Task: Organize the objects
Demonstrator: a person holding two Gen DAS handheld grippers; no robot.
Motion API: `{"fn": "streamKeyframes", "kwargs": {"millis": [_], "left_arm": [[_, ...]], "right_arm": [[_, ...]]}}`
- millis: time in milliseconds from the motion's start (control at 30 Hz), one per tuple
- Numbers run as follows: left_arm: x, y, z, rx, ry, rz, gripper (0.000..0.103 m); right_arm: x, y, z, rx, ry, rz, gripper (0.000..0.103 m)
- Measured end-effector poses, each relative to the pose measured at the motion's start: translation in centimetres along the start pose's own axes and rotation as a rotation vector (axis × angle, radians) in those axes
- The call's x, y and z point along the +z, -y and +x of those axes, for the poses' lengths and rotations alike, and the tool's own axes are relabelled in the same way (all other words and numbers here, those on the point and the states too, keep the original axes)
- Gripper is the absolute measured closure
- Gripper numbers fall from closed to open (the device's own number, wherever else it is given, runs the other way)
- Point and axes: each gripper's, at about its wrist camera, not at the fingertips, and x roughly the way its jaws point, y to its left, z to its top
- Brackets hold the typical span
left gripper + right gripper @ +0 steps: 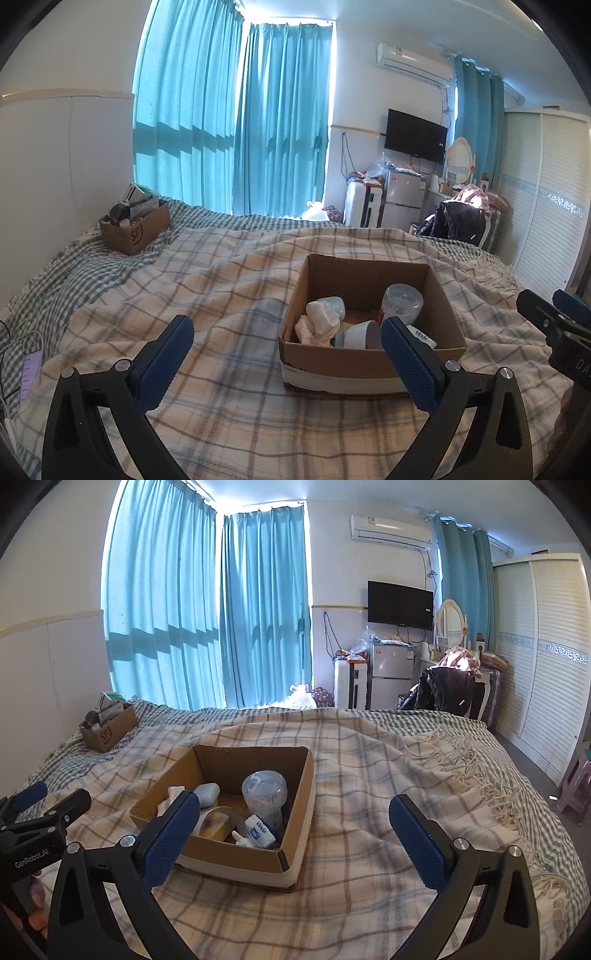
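An open cardboard box point(369, 360) point(236, 860) sits on the plaid blanket. It holds a clear plastic jar point(402, 300) point(264, 794), a crumpled white cloth point(319, 321), a pale blue object point(207, 794), a tape roll point(360, 334) point(216, 821) and a Vinda tissue pack point(260, 830). My left gripper point(288, 354) is open and empty, just in front of the box. My right gripper point(295, 830) is open and empty, at the box's near right corner. A second cardboard box point(135, 230) point(108, 731) full of items stands at the far left.
A phone point(31, 373) with a cable lies at the bed's left edge. The blanket's fringe point(491, 786) hangs at the right side. Beyond the bed are blue curtains point(236, 129), a small fridge point(391, 675), a chair with clothes point(450, 690) and a wardrobe point(546, 657).
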Motion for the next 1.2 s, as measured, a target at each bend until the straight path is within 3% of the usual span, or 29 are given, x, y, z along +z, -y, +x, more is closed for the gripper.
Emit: {"fn": "streamKeyframes", "kwargs": {"millis": [1200], "left_arm": [[0.0,1.0,-0.3,0.004,-0.016,-0.002,0.000]], "right_arm": [[-0.2,-0.7,0.0,0.014,-0.036,-0.023,0.000]]}}
